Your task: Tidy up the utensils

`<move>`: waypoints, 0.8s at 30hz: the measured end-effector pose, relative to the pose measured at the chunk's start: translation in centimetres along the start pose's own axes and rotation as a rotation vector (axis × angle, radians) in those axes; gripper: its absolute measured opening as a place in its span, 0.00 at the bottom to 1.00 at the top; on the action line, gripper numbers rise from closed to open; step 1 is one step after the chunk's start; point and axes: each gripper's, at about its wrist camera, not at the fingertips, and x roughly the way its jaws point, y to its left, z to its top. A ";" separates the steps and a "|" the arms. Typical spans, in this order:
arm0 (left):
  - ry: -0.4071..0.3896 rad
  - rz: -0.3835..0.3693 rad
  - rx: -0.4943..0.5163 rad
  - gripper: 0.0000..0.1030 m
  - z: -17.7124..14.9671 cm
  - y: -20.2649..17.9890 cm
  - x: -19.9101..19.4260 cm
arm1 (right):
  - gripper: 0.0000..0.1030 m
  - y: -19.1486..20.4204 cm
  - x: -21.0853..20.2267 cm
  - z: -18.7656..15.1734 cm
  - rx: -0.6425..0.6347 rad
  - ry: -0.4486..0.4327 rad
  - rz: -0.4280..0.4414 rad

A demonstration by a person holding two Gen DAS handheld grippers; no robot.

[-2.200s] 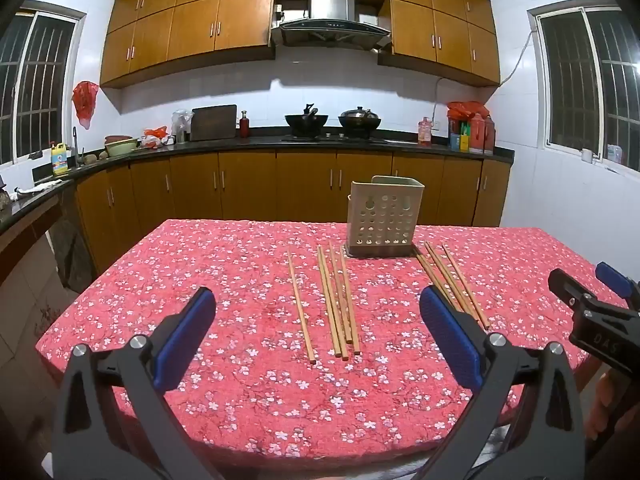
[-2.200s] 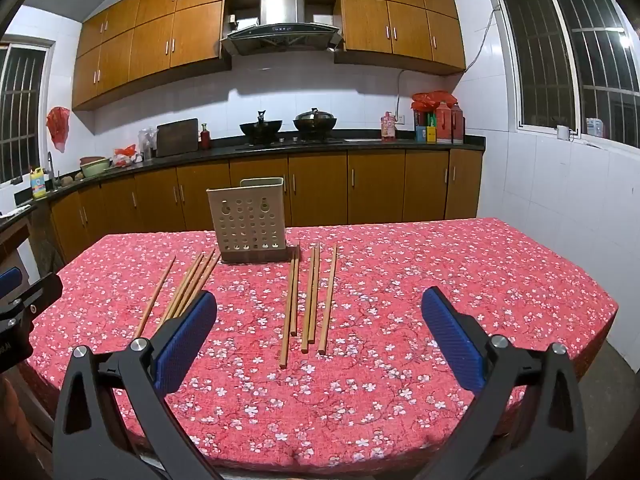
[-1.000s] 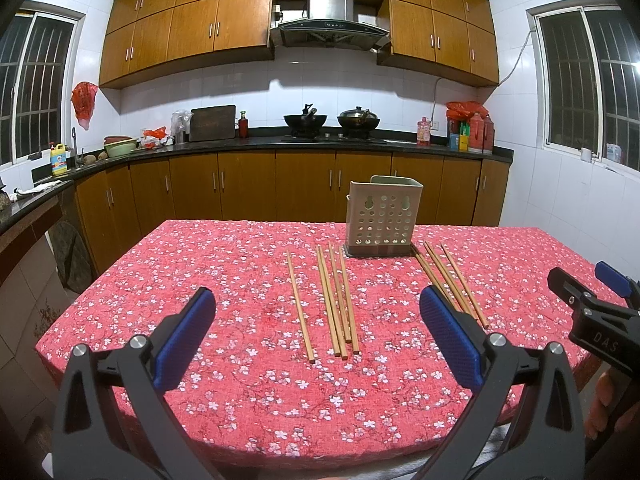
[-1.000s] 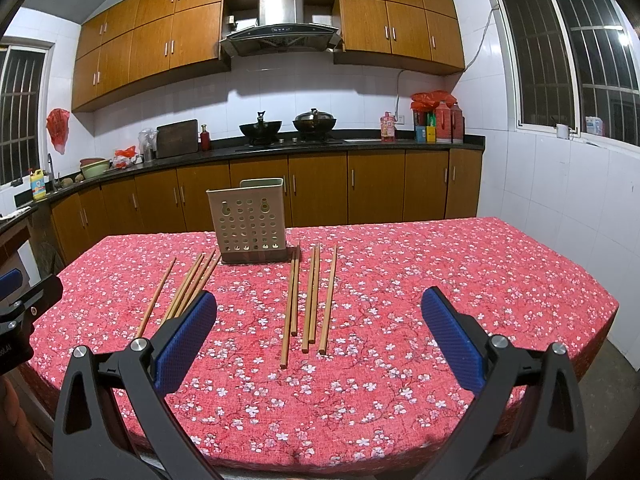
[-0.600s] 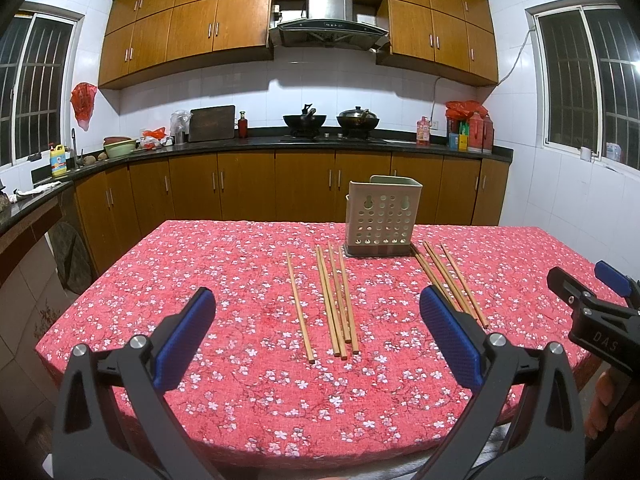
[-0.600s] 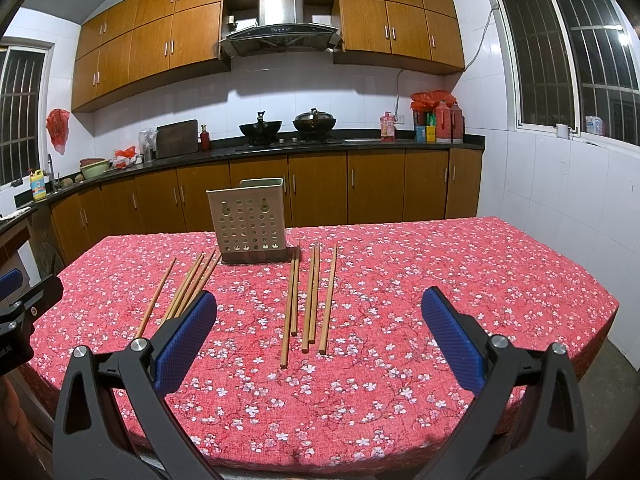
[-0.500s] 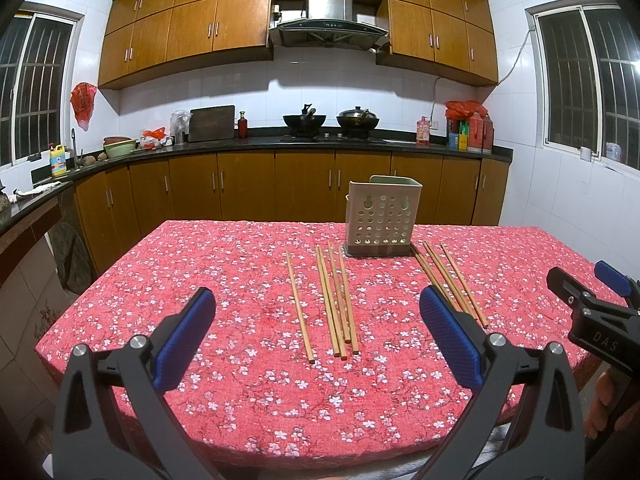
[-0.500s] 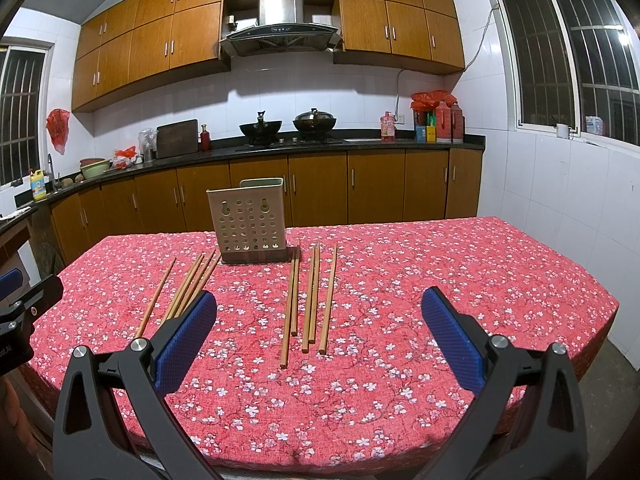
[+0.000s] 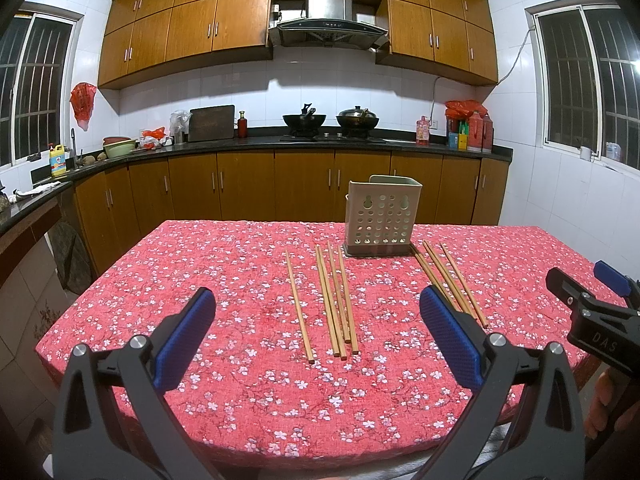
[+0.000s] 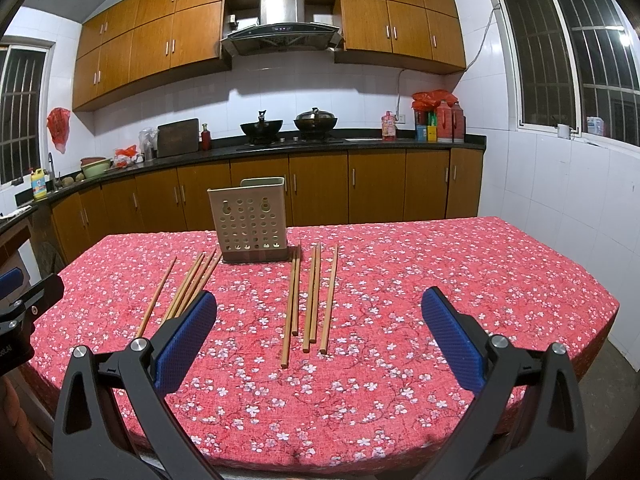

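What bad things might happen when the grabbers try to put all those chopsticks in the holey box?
The left chopsticks lie packed together, so the open left gripper may pinch several at once or knock neighbours askew. The right chopsticks lie flat on the soft tablecloth, so they may be hard to get under. The utensil holder stands loose and could tip if bumped.
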 end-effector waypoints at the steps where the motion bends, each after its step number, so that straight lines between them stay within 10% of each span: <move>1: 0.000 0.000 0.000 0.96 0.0 0.0 0.0 | 0.98 0.0 0.0 0.0 0.000 0.000 0.000; 24: 0.002 0.000 0.000 0.96 0.1 0.1 0.2 | 0.98 0.0 0.1 0.0 0.001 0.001 0.000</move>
